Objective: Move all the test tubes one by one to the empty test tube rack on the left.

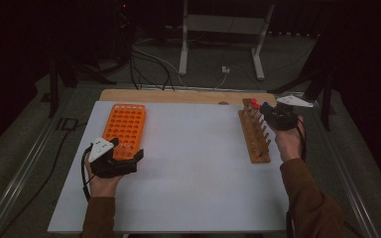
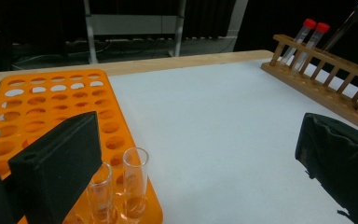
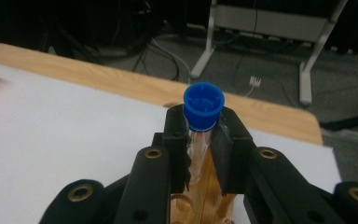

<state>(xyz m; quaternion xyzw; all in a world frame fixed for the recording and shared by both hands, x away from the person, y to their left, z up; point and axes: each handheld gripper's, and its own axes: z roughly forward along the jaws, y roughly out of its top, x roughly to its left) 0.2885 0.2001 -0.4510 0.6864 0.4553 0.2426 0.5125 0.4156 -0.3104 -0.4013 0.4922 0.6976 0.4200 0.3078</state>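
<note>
An orange tube rack point(image 1: 124, 124) lies at the table's left. Two clear uncapped tubes point(image 2: 135, 179) stand in its near corner point(image 2: 51, 100). My left gripper point(image 1: 120, 153) sits at that near end, open, its jaws point(image 2: 191, 158) spread wide, with the tubes beside the left jaw and nothing held. A wooden tube rack point(image 1: 254, 136) stands at the right with two red-capped tubes point(image 1: 254, 103) at its far end. My right gripper point(image 1: 279, 117) is shut on a blue-capped tube point(image 3: 203, 105), held upright over the wooden rack point(image 3: 209, 186) just below the cap.
The white table top point(image 1: 193, 158) spreads wide between the two racks. A wooden strip point(image 1: 178, 95) runs along its far edge. Beyond it are a grey desk frame point(image 1: 221, 29) and cables on the floor.
</note>
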